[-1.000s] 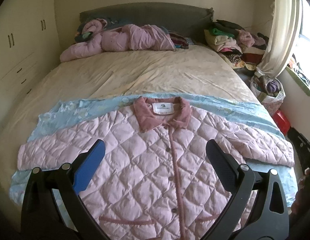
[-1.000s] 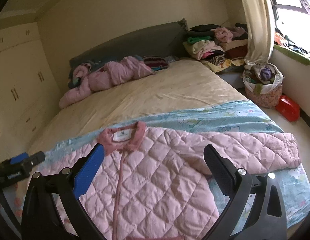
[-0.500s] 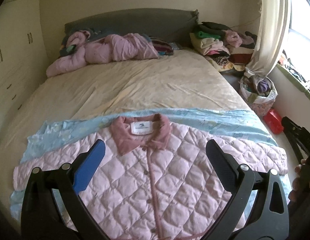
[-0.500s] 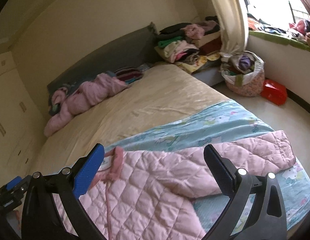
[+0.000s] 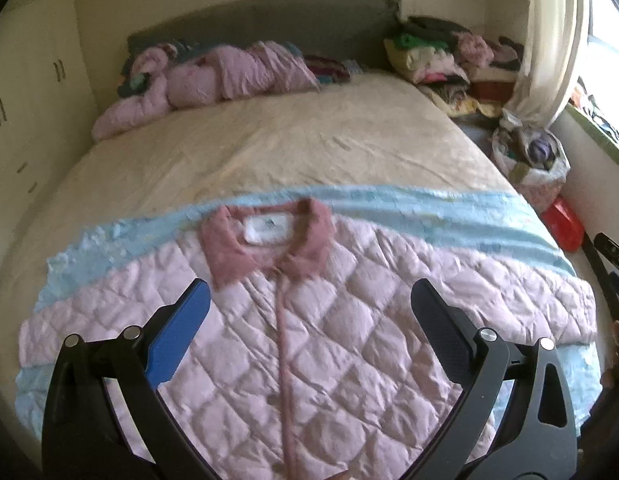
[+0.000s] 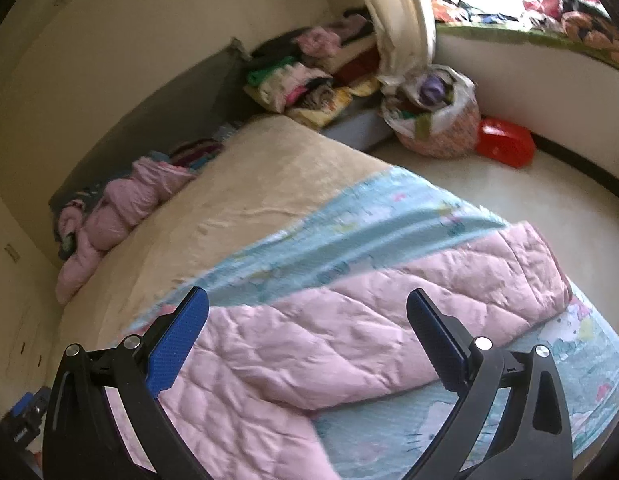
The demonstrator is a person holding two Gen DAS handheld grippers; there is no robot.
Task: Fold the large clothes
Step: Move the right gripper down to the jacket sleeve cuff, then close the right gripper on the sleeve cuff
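In the left view we see the whole front of the pink jacket (image 5: 309, 340). It lies flat on a blue sheet (image 5: 449, 220) at the near end of the bed (image 5: 289, 152). We see its dark pink collar (image 5: 265, 248) with a white tag, and a dark pink strip running down the middle. Both sleeves are spread out to the sides. Only this view shows the cupboards (image 5: 25, 92) on the far left. At the far right edge it also shows a bit of the other tool.

In the right view we see only the jacket's (image 6: 301, 360) one sleeve (image 6: 449, 280), reaching out to the right across the sheet (image 6: 369, 232). Its cuff stops near the bed's right edge. Only this view shows the bare floor (image 6: 529, 196) past that edge, with lots of room. A full bag (image 6: 433, 116) and a red box (image 6: 505, 142) sit on the floor, well apart from the sleeve.

The middle of the bed is bare in both views. A pink heap (image 5: 205, 80) lies by the headboard, and stacked clothes (image 5: 441, 56) sit in the far right corner.

The jacket is puffy, with diamond stitching. It looks a bit blurry.

Our left gripper (image 5: 309, 320) has its fingers wide apart above the jacket's chest, with nothing in them. Our right gripper (image 6: 307, 322) is wide apart too, above the sleeve, and holds nothing.
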